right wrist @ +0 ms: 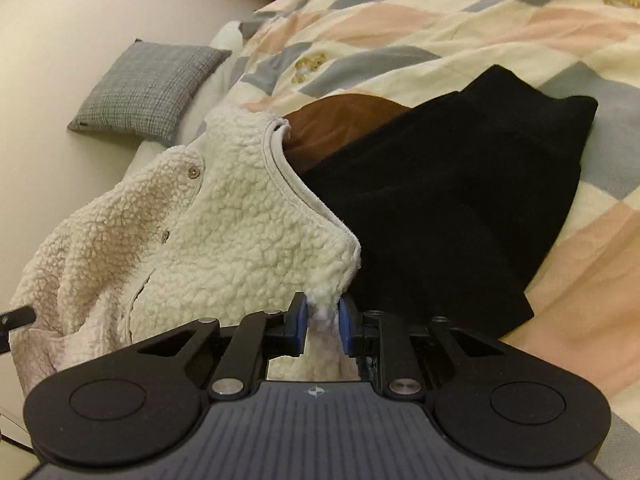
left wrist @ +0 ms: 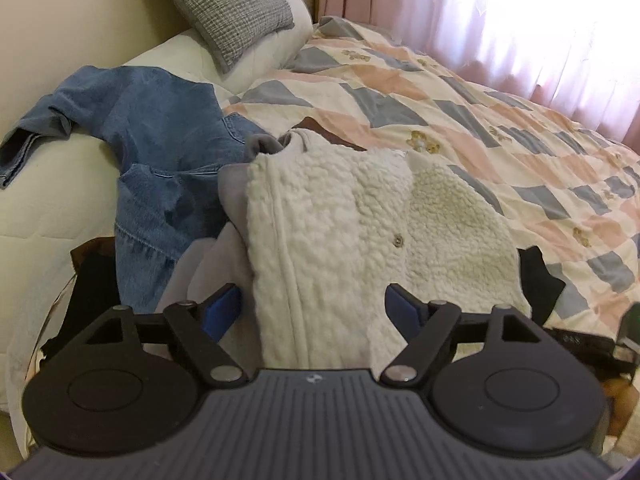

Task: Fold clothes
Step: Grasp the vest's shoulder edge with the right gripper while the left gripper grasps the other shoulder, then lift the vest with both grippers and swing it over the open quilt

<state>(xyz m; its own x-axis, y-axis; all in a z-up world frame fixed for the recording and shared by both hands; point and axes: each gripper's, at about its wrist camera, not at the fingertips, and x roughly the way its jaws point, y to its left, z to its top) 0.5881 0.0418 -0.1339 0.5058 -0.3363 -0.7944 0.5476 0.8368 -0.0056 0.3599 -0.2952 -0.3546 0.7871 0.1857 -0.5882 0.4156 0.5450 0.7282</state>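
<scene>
**A:** where's the fleece at? The cream fleece jacket [right wrist: 240,216] lies rumpled on the patchwork quilt [right wrist: 400,32], and the right gripper [right wrist: 323,318] has its blue pads pinched on a corner of it at 6 o'clock, probably to pull that edge taut.

**B:** yep. The left gripper [left wrist: 314,308] is spread wide around the fleece, clamping nothing. Count: one denim jacket [left wrist: 160,132] at 10 o'clock, one black garment [right wrist: 460,184] at 2, one brown piece [right wrist: 344,120] under it, one grey cushion [right wrist: 148,88].

A quilted bed [left wrist: 500,128] carries fleece jacket [left wrist: 340,220], denim shirt [left wrist: 160,128], cushion [left wrist: 228,4].
</scene>
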